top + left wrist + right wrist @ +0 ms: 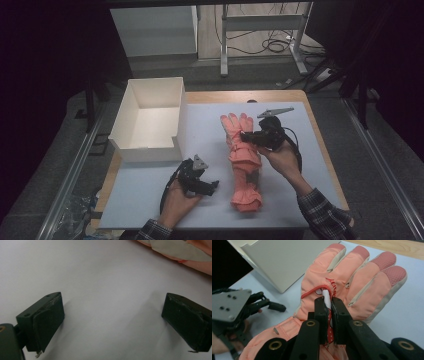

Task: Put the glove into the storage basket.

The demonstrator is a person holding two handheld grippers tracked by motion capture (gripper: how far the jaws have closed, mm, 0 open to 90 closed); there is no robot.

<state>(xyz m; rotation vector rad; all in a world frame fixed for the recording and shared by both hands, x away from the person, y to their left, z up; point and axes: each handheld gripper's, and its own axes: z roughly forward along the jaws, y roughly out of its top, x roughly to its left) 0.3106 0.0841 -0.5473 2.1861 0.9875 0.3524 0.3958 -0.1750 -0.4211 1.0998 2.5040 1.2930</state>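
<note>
Across the pale tabletop (210, 145) we keep the right tongs (329, 301) clenched on the pink glove's (243, 160) tag, lifting gently toward the white box (150, 120) while the left tongs (112, 315) wait released.

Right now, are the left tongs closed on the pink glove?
No. In the left gripper view the left tongs stand wide open over the bare white mat, with the pink glove lying apart at the corner.
</note>
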